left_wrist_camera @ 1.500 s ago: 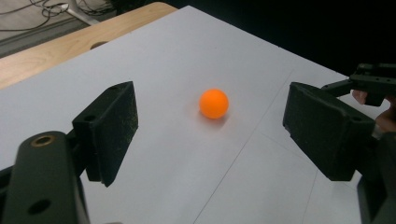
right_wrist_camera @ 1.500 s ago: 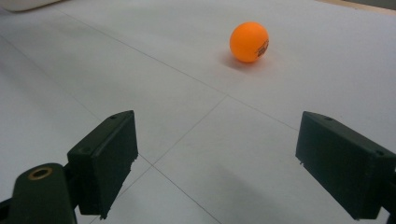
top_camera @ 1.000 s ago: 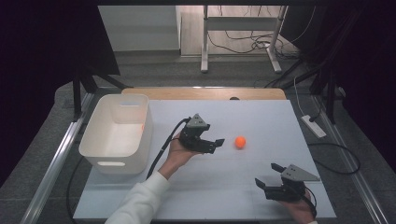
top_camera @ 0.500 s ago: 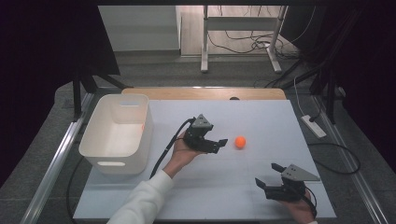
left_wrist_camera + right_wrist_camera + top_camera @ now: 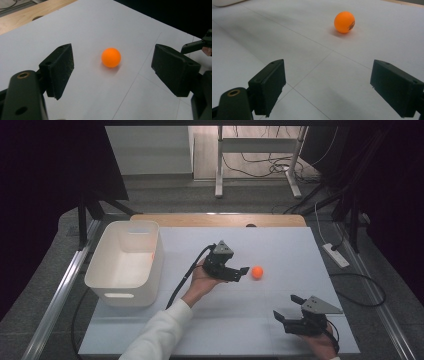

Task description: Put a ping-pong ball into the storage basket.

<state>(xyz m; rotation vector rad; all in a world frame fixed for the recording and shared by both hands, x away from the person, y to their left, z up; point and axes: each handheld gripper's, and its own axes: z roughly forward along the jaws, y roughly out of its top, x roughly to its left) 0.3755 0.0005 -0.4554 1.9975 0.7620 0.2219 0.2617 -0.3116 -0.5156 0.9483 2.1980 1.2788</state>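
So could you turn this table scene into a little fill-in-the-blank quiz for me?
1. The small ball on the white table is coloured ____.
2. The left tool has its jaws ____, with nothing between the pads.
3. The white bin stands at the table's ____ side in the high view.
4. The tool nearer to the ball is the ____ one; the right tool sits by the table's near edge.

Missing words: orange; open; left; left
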